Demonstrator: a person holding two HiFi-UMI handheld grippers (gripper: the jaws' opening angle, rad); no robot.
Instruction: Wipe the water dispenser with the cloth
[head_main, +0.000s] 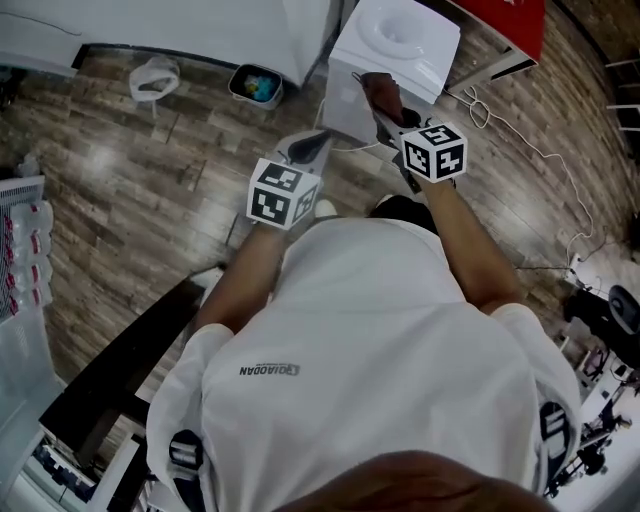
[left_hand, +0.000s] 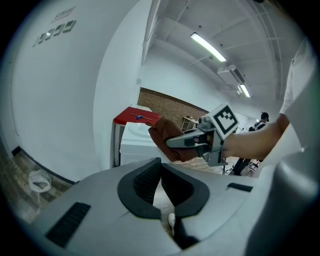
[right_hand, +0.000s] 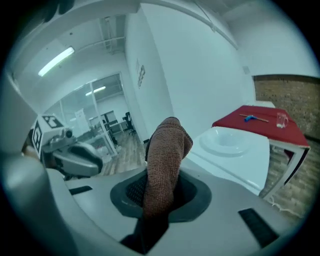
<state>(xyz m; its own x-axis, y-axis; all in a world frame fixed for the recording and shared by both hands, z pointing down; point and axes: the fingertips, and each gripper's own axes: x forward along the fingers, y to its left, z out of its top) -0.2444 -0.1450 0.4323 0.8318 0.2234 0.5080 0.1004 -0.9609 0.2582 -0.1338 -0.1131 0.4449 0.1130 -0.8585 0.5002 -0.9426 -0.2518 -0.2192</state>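
Note:
The white water dispenser (head_main: 395, 45) stands on the floor just ahead of me, its round top recess showing. My right gripper (head_main: 386, 108) is shut on a brown cloth (head_main: 377, 90), which hangs against the dispenser's front upper edge. In the right gripper view the cloth (right_hand: 167, 150) stands up out of the jaws, with the dispenser (right_hand: 232, 150) to its right. My left gripper (head_main: 312, 148) hovers left of the dispenser, apart from it. Its jaws (left_hand: 161, 164) meet at the tips with nothing between them. From there I see the right gripper (left_hand: 192, 141) and cloth (left_hand: 165, 137).
A red table (head_main: 500, 20) stands behind the dispenser. A white bag (head_main: 153, 75) and a small bin (head_main: 255, 85) lie on the wooden floor at the left by a white wall. A cable (head_main: 520, 140) runs along the right. A dark bench (head_main: 130, 360) is at my lower left.

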